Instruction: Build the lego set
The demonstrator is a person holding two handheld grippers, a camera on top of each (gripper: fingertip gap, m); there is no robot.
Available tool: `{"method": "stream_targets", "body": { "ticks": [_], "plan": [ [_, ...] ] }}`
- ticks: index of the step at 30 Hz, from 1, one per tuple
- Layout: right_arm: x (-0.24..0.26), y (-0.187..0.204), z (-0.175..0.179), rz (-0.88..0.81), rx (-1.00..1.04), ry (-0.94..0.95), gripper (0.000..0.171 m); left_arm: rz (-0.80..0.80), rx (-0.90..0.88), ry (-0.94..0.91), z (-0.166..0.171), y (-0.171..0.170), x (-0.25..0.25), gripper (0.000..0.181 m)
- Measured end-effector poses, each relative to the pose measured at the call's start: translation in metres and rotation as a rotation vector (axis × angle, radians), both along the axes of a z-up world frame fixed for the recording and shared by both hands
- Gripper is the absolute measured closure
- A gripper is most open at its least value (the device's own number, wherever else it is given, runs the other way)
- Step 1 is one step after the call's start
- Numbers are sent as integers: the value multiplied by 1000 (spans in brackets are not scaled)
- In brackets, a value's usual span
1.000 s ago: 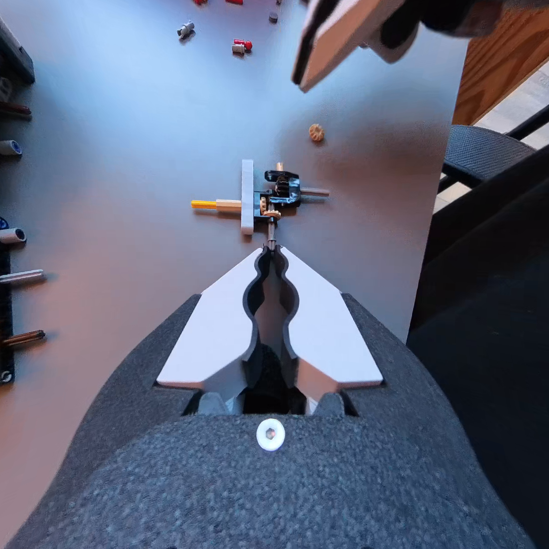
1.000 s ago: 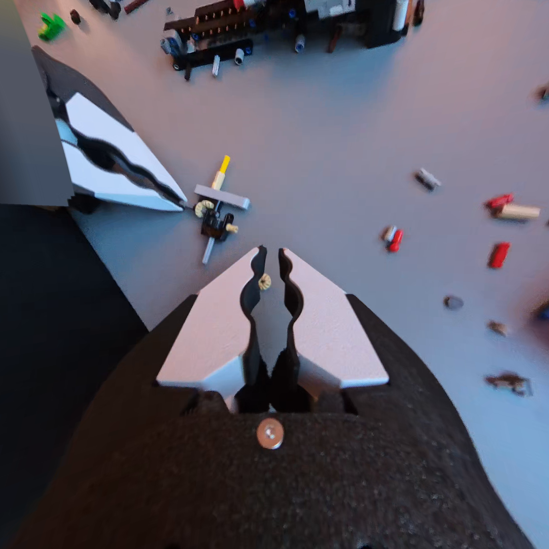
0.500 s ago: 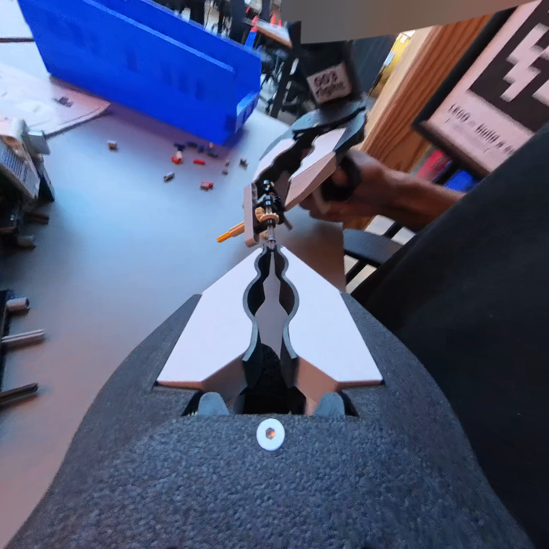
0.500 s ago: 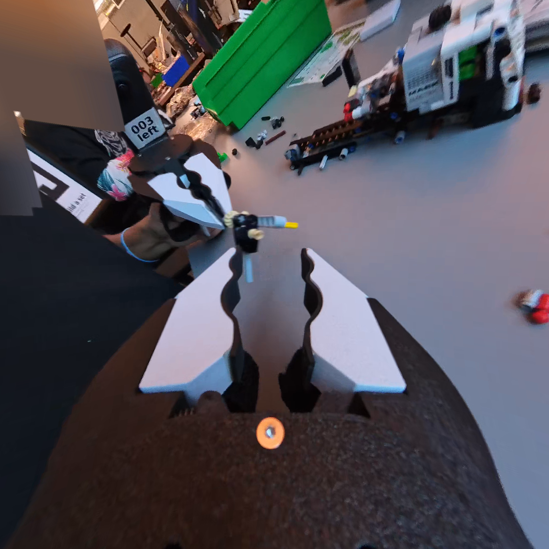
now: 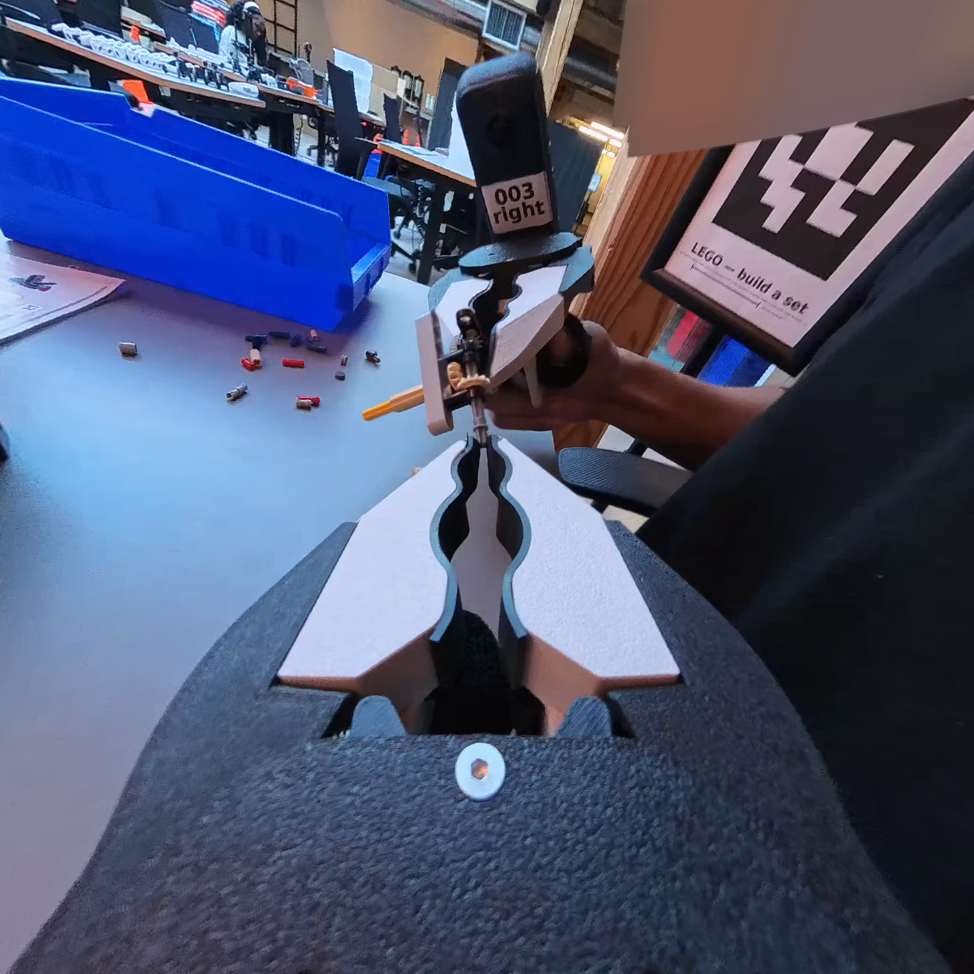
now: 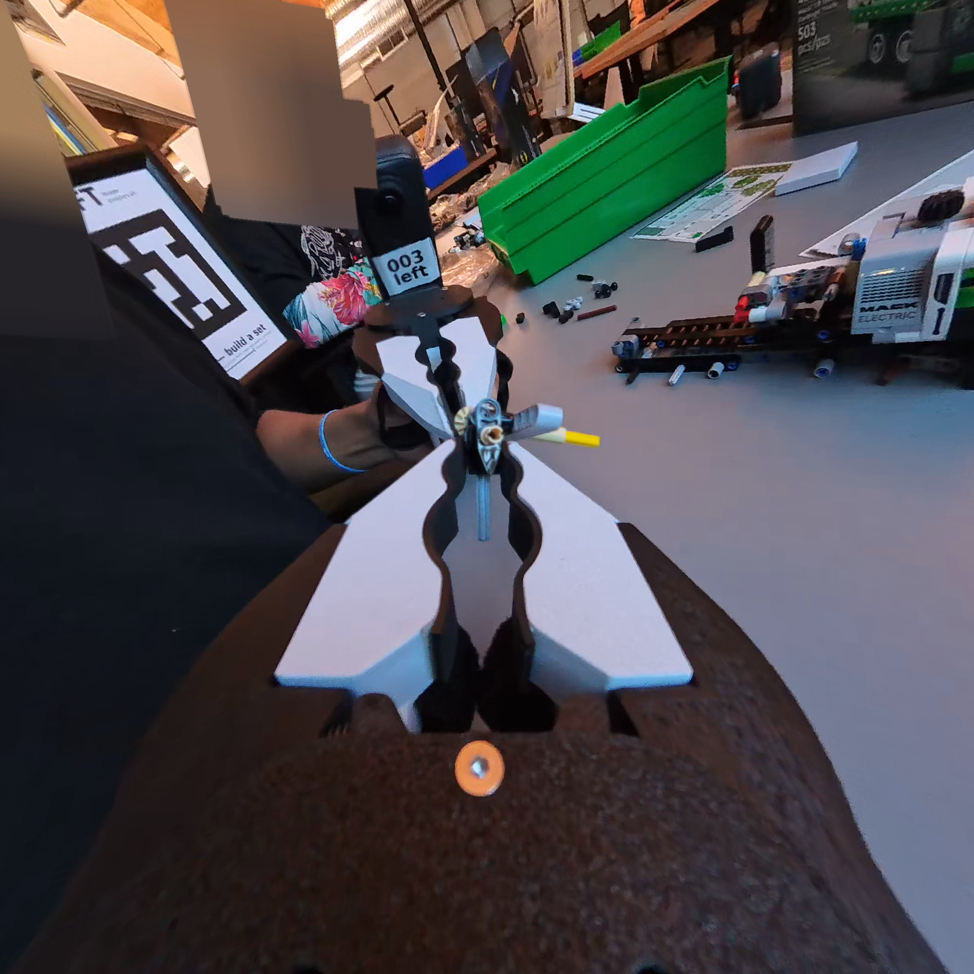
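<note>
A small lego assembly (image 5: 464,363) is held in the air between both grippers: a grey beam (image 5: 435,369), a yellow axle (image 5: 390,408), tan gears and a black connector. My left gripper (image 5: 478,442) is shut on its thin grey axle end. My right gripper (image 6: 485,453) is closed around the black connector (image 6: 487,448), with a grey axle (image 6: 482,506) running back between its fingers. The right gripper also shows in the left wrist view (image 5: 477,327), and the left gripper in the right wrist view (image 6: 456,419).
A blue bin (image 5: 211,226), loose small pieces (image 5: 284,363) and an instruction sheet (image 5: 47,300) lie on the grey table. A green bin (image 6: 606,200), a partly built truck (image 6: 843,316) and a manual (image 6: 711,205) lie farther right. A chair (image 5: 616,474) stands at the table edge. Both grippers' tips are close together, under 4 cm apart.
The left gripper lifted the assembly off the table and tilted up. The right gripper left the tan gear on the table, opened, came up to the assembly and closed on its black part.
</note>
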State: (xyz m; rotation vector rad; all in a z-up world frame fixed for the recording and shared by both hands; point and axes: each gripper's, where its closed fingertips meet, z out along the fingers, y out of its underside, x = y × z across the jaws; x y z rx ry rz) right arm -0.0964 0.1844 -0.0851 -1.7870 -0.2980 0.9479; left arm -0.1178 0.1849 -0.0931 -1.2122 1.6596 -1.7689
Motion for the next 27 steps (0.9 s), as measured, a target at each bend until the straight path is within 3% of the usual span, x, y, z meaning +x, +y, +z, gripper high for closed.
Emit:
{"method": "stream_targets", "body": {
  "ticks": [11, 20, 27],
  "plan": [
    [-5, 0, 0, -12, 13, -89, 161, 14, 155, 25, -13, -2, 6, 175],
    [-9, 2, -6, 43, 22, -330, 161, -86, 139, 127, -26, -8, 0, 168],
    [-13, 1, -4, 134, 21, -401, 161, -145, 48, 113, -17, -7, -4, 175]
  ]
}}
